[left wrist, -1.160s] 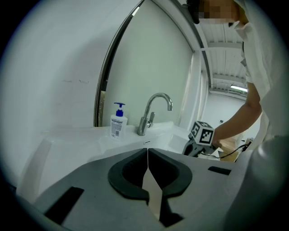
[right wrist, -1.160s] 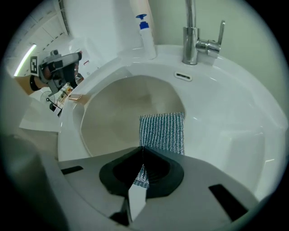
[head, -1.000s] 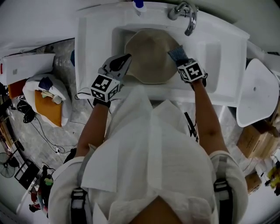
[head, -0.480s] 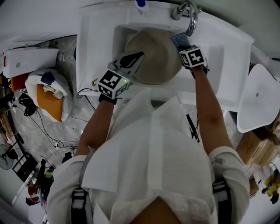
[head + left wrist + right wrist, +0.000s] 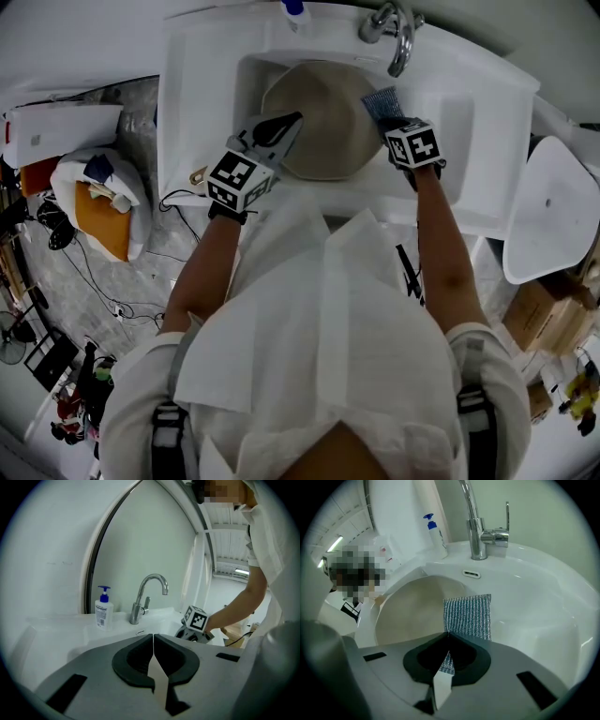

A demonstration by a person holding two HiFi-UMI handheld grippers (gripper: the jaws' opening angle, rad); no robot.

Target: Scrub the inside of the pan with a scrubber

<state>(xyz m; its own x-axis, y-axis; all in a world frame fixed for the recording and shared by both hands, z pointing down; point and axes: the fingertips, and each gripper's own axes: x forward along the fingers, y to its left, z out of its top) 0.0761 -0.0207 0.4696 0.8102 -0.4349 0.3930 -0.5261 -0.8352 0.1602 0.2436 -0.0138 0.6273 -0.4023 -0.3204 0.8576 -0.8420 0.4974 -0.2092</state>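
A round tan pan lies in the white sink basin. My right gripper is shut on a blue-grey striped scrubber at the pan's right rim. In the right gripper view the scrubber sticks out past the shut jaws of my right gripper, with the pan to its left. My left gripper reaches over the pan's left rim. In the left gripper view my left gripper has its jaws meeting with nothing seen between them. The pan is hidden there.
A chrome faucet and a soap bottle stand at the back of the sink. On the floor, a white bag with something orange sits at the left. A white stool and cardboard boxes are at the right.
The right gripper carried the scrubber toward the faucet along the pan's right rim, then drew back a little. The left gripper shifted further onto the pan's left rim, then held still.
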